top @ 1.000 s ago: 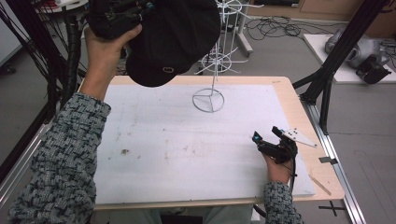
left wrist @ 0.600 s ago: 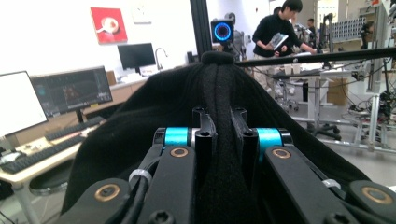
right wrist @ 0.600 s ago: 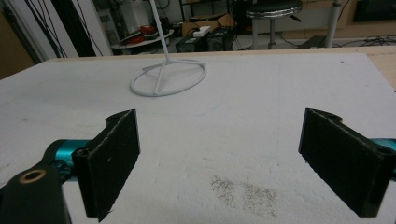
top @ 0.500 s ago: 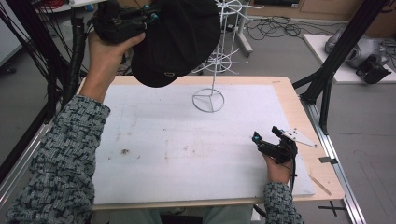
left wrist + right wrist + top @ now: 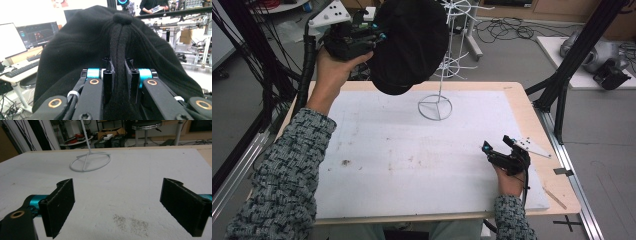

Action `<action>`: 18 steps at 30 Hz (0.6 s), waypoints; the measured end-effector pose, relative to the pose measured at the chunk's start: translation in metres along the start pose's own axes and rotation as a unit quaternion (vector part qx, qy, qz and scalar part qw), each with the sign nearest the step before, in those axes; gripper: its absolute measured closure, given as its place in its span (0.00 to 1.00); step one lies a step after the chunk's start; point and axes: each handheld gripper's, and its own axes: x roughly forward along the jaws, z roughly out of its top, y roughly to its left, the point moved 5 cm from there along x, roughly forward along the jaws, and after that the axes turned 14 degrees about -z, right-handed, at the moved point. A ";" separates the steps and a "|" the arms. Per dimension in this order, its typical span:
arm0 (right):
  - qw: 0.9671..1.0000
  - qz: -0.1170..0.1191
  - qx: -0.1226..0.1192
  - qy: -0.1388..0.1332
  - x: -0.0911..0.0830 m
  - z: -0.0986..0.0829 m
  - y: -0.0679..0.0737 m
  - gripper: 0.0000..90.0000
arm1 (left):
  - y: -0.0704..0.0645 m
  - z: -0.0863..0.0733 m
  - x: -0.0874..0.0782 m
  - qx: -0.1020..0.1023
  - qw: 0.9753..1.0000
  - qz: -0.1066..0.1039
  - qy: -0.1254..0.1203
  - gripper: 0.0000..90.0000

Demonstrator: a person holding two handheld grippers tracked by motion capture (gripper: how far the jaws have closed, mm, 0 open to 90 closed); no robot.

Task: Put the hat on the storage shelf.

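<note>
A workshop floor strewn with cables and black frame posts surrounds a wooden counter (image 5: 532,120) topped with a scuffed white mat (image 5: 412,160). At the far left, the person's left hand (image 5: 329,75) is raised well above the counter's back edge, holding the left tongs (image 5: 374,37). These are clamped on a black cap (image 5: 412,45); in the left gripper view the two jaws pinch a thick fold of the cap's fabric (image 5: 120,62) between them, with the crown button just above. The cap hangs in the air right beside the upper arms of a white wire stand (image 5: 447,60), whose ring base (image 5: 435,107) sits on the mat near the back centre; whether cap and wire touch is unclear. Farther right, near the front edge, the right hand (image 5: 510,181) rests the right tongs (image 5: 501,150) low over the mat. Their jaws stand wide apart, holding nothing, pointing toward the stand's base (image 5: 90,161).
</note>
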 end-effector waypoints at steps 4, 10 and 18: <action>1.000 0.000 -0.001 0.002 0.001 0.000 0.001 0.13 | 0.002 -0.011 0.008 -0.003 1.000 -0.004 0.026 0.88; 1.000 0.000 -0.001 0.001 0.000 0.000 0.000 0.13 | 0.001 -0.026 0.020 0.000 0.999 0.000 0.051 0.86; 1.000 0.002 -0.002 0.000 0.001 0.000 0.000 0.13 | 0.003 -0.045 0.030 -0.008 0.998 0.002 0.055 0.85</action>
